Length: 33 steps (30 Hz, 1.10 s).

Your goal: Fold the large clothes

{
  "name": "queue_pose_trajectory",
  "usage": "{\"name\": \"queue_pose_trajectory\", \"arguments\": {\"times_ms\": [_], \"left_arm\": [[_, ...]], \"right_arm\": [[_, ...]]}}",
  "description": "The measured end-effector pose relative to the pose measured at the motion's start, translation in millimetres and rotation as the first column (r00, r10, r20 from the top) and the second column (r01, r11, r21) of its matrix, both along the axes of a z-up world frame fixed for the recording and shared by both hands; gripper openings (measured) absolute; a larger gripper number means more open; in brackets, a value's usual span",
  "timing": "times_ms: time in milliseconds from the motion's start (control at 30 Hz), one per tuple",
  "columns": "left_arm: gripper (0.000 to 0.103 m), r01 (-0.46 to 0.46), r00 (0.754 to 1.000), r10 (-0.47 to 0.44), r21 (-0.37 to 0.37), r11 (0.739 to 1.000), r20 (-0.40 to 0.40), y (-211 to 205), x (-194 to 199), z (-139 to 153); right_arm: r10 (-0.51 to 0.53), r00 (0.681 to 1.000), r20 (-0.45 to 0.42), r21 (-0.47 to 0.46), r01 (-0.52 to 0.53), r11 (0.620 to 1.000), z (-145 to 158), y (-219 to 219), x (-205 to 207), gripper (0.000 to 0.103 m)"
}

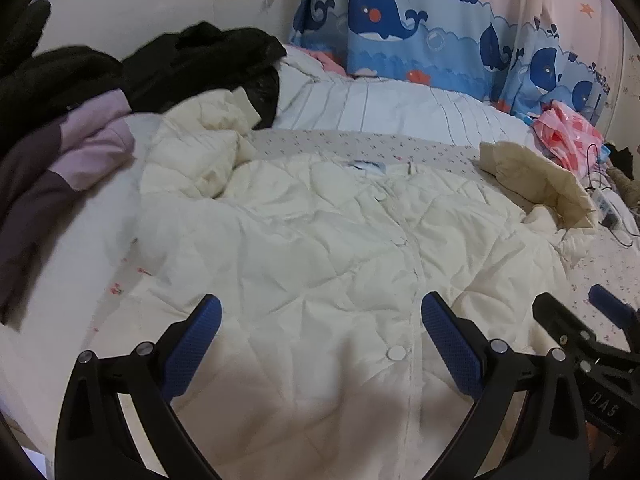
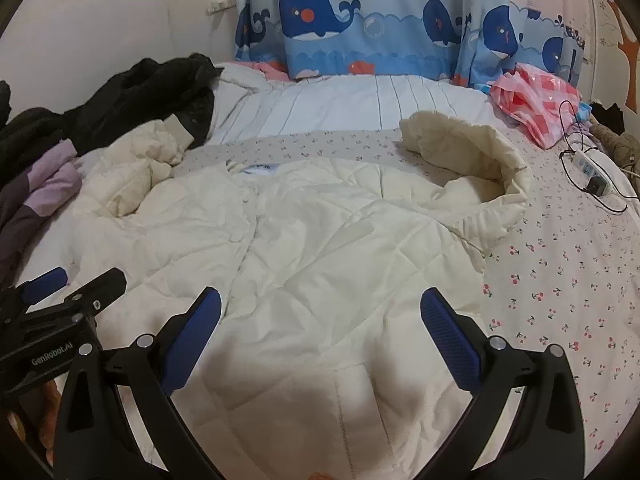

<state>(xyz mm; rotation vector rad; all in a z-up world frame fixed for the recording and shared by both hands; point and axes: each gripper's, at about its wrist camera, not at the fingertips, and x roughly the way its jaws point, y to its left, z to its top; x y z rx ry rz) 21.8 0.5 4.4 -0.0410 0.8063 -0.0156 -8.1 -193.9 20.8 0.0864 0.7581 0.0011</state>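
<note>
Jaws wide, both grippers (empty) above cream quilted coat (image 1: 320, 240)

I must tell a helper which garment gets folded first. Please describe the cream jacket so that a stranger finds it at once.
Start at the whale-print curtain behind the bed, then look down to the cherry-print sheet. The cream quilted jacket lies spread flat in the middle, snap placket up. Unlike the black coat and purple garment piled beside it, it is pale, diamond-stitched and laid out.
</note>
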Motion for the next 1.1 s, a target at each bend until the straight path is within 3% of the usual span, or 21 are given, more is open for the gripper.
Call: {"name": "queue_pose_trajectory", "arguments": {"times_ms": [133, 767, 1100], "left_arm": [[0.096, 0.0, 1.0, 0.0, -0.025, 1.0, -0.028, -2, 6, -8], [0.096, 0.01, 0.998, -0.009, 0.013, 1.0, -0.057, -5, 9, -17], [0.096, 0.017, 0.999, -0.014, 0.072, 0.997, -0.039, -10, 6, -15]], "right_arm": [[0.0, 1.0, -0.027, -0.006, 0.0, 1.0, -7, -3, 3, 0.097], [0.006, 0.999, -0.039, -0.016, -0.006, 1.0, -9, -3, 3, 0.097], [0.003, 0.999, -0.044, -0.009, -0.004, 1.0, -14, -1, 4, 0.097]]}}
